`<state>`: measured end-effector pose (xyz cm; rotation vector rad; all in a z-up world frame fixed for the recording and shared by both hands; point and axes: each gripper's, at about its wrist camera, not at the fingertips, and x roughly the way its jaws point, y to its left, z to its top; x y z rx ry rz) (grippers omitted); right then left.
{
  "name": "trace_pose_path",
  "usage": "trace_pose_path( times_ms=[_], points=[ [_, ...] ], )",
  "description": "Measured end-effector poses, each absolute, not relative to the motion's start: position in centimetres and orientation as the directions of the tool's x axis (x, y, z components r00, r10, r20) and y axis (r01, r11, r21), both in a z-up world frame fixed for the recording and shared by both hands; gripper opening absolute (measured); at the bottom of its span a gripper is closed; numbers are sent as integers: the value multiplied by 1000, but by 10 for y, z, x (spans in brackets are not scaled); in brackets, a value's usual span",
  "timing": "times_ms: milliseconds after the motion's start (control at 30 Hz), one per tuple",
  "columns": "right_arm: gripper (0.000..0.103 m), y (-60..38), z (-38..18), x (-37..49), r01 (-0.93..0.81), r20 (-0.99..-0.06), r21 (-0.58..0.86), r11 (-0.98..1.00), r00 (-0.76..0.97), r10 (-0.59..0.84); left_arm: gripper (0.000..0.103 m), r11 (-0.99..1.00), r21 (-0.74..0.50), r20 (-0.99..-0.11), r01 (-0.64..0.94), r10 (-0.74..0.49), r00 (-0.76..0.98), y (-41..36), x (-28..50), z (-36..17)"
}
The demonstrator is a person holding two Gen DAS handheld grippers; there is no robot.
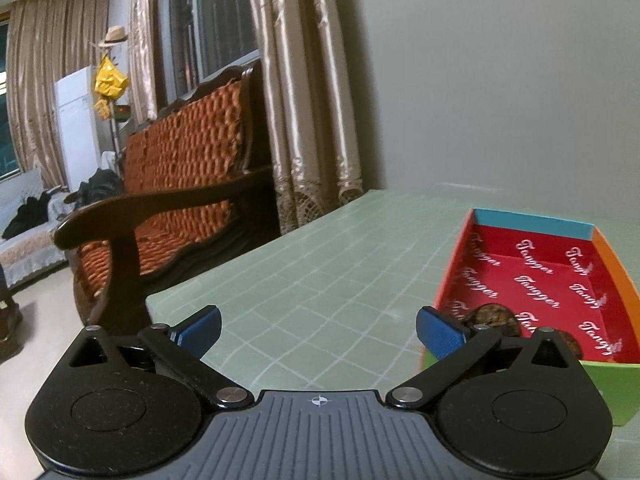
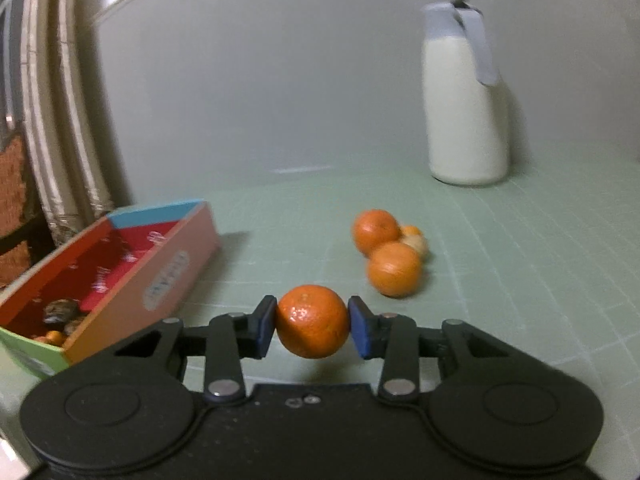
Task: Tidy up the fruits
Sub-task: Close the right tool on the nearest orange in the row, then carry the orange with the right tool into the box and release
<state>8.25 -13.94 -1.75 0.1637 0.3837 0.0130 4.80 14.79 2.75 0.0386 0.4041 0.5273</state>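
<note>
Tangerine (image 2: 312, 321) sits clamped between the blue pads of the right gripper (image 2: 312, 326), pinched across its middle and, going by the shadow beneath, lifted just clear of the green mat (image 2: 520, 280). At about one o'clock from it, three more fruits (image 2: 390, 252) huddle touching one another, presumably waiting their turn. At nine o'clock lies the red-lined box (image 2: 120, 280), already holding a few dark and orange pieces, the likely destination. Beyond, at one o'clock, stands a white jug (image 2: 464, 108). The left gripper (image 1: 319, 330) hangs spread wide and empty just beside the box's near corner.
</note>
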Motion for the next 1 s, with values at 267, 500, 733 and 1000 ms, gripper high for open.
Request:
trace_pose_path(
  times_ms=[267,500,733,1000],
  points=[
    [38,-108,-2,79,-137,-280,151,979,944,176,103,838,128,-390,-531,535,750,174,38,23],
    [38,-84,4,80,-246,-249,148,958,928,277,103,808,107,-411,-579,566,714,197,28,20],
    [38,-58,8,82,-351,-241,129,927,896,373,103,790,107,-415,-604,588,695,211,20,17],
    [38,-31,6,84,-397,-252,54,916,883,397,103,786,105,-420,-610,591,689,218,16,17]
  ],
)
